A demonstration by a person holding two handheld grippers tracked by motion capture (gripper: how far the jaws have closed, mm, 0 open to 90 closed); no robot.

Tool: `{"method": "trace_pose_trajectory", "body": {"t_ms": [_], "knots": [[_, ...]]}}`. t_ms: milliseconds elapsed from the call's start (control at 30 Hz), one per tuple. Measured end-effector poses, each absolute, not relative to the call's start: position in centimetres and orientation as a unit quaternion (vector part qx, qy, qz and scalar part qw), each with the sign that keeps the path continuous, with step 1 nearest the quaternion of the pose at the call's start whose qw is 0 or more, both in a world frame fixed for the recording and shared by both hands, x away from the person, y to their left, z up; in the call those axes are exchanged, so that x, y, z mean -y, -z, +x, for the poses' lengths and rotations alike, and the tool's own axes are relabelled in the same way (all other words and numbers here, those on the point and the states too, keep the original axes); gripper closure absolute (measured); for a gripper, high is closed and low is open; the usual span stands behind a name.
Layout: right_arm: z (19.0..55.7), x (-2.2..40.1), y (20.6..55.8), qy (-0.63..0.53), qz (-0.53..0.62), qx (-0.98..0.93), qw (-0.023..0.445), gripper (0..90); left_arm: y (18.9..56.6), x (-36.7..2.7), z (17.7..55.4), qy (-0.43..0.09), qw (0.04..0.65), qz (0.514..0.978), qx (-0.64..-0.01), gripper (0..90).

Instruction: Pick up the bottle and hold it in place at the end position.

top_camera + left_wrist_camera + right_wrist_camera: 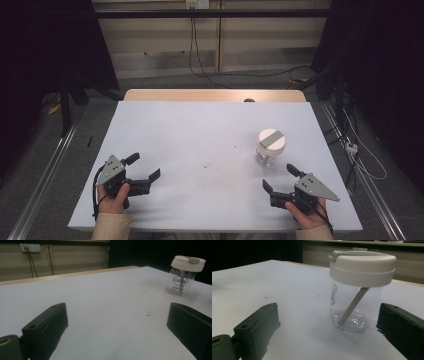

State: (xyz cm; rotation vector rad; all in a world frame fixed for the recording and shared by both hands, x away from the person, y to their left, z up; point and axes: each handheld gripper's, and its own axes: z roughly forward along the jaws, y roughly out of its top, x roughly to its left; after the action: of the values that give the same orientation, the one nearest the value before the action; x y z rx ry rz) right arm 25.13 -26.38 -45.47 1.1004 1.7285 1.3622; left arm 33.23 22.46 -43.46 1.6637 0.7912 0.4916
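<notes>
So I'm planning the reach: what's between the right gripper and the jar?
Nothing. In the high view, bare white table runs from the right gripper to the jar; the right gripper view shows the same.

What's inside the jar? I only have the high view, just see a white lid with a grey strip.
Observer: The right gripper view shows the clear jar holds one pale flat stick leaning from the bottom up toward the lid; otherwise it looks empty.
Operator: Any marking on the jar?
Observer: Yes, the left gripper view shows a dark oval logo printed on its wall.
Operator: Is the right gripper lined up with it?
Observer: Roughly. In its own view the jar stands ahead of the open jaws, nearer the right one, untouched.
</notes>
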Motion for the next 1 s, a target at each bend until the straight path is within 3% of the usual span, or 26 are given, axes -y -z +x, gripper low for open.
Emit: {"method": "trace_pose_trajectory", "body": {"t_ms": [833, 1000], "knots": [[27.8, 27.3, 45.4, -0.504, 0.441, -0.658, 0.345, 3.1, 43.5, -22.3, 33.7, -0.205, 0.582, 0.713, -0.334, 3.1], [28.9, 27.6, 45.6, -0.505, 0.453, -0.657, 0.328, 3.6, 43.6, -22.1, 33.9, -0.204, 0.58, 0.716, -0.332, 3.1]]}}
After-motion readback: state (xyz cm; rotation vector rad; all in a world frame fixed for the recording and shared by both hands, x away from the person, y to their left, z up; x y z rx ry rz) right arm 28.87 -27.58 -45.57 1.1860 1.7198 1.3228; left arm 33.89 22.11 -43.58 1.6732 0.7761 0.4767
